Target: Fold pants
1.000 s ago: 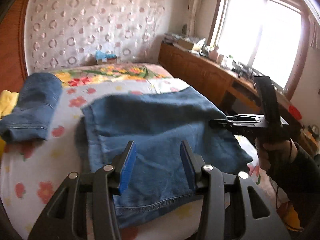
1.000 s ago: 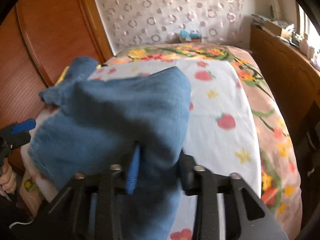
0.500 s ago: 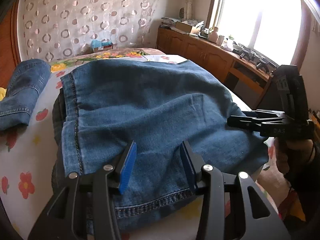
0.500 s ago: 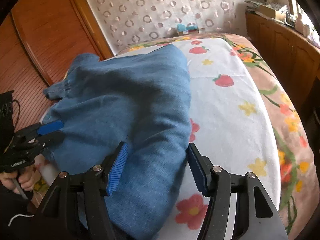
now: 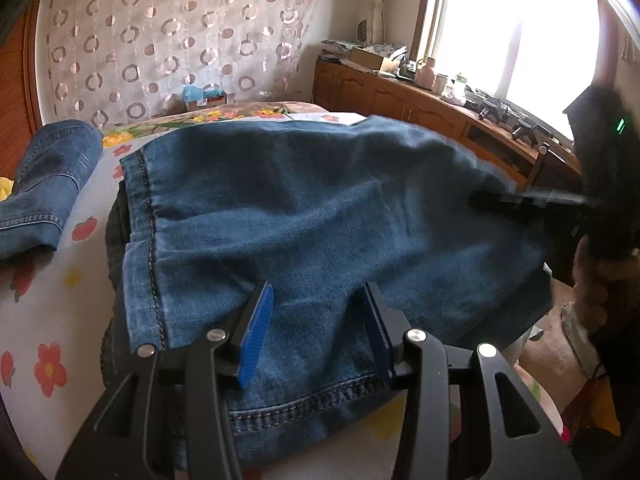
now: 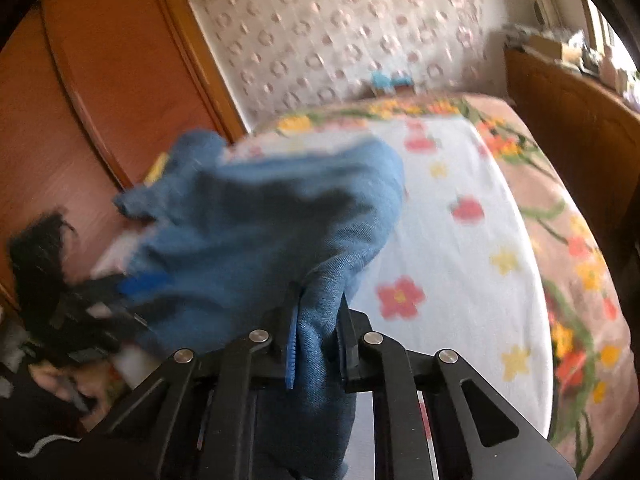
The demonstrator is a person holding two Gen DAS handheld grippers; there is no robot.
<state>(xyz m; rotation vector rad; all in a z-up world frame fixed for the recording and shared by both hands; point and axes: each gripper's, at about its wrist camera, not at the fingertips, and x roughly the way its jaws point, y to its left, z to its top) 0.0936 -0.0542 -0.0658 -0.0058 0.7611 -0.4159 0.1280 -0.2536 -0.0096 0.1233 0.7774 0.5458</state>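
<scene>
Blue denim pants (image 5: 320, 216) lie folded over on the flowered bed sheet (image 5: 48, 280), with their hem near me. My left gripper (image 5: 318, 320) is open, its blue-padded fingers (image 5: 256, 332) standing over the hem end without clamping it. My right gripper (image 6: 316, 328) is shut on a bunched fold of the pants (image 6: 260, 220) and lifts it off the bed. In the left wrist view the right gripper (image 5: 504, 200) shows blurred at the pants' right edge. In the right wrist view the left gripper (image 6: 120, 292) shows blurred at the left.
A second folded pair of jeans (image 5: 48, 180) lies at the bed's far left, with something yellow (image 5: 6, 188) beside it. A wooden cabinet (image 5: 400, 96) with clutter runs under the window on the right. A wooden wardrobe (image 6: 100, 100) stands left of the bed.
My right gripper, open half a second ago, has shut on a fold of the pants and raised it. My left gripper stays open over the hem and has moved a little closer.
</scene>
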